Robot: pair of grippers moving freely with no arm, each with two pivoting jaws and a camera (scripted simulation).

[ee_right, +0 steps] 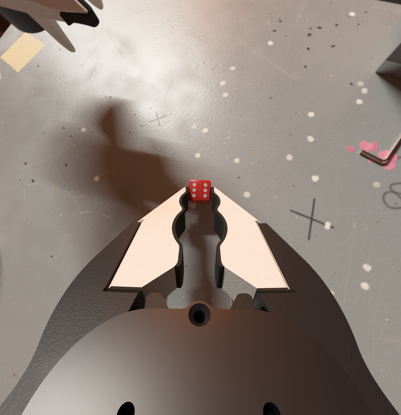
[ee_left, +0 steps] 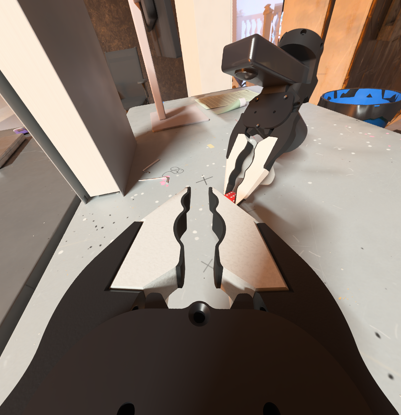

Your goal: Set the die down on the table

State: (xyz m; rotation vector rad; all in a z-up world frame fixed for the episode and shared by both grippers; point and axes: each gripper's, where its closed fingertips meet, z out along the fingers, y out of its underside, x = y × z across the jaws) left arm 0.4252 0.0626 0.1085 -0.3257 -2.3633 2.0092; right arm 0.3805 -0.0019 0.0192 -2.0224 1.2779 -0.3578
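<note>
Your right gripper [ee_right: 199,190], angled steeply down over the table [ee_right: 240,67], pinches the red die [ee_right: 199,190]; your left gripper [ee_left: 199,190] hovers parted, empty.

We count one red die [ee_right: 199,190], and its upper face shows six white dots. There are two grippers: the right gripper [ee_right: 199,190] at the die and the left gripper [ee_left: 199,190] just beside it. Near the die we see two metal hex keys [ee_left: 155,179] and three pencil crosses [ee_left: 204,179] on the one grey table [ee_left: 330,224]. Far behind the die we count one blue bin [ee_left: 361,105], one stand with a flat base [ee_left: 179,118] and one printed sheet of paper [ee_left: 224,100].
</note>
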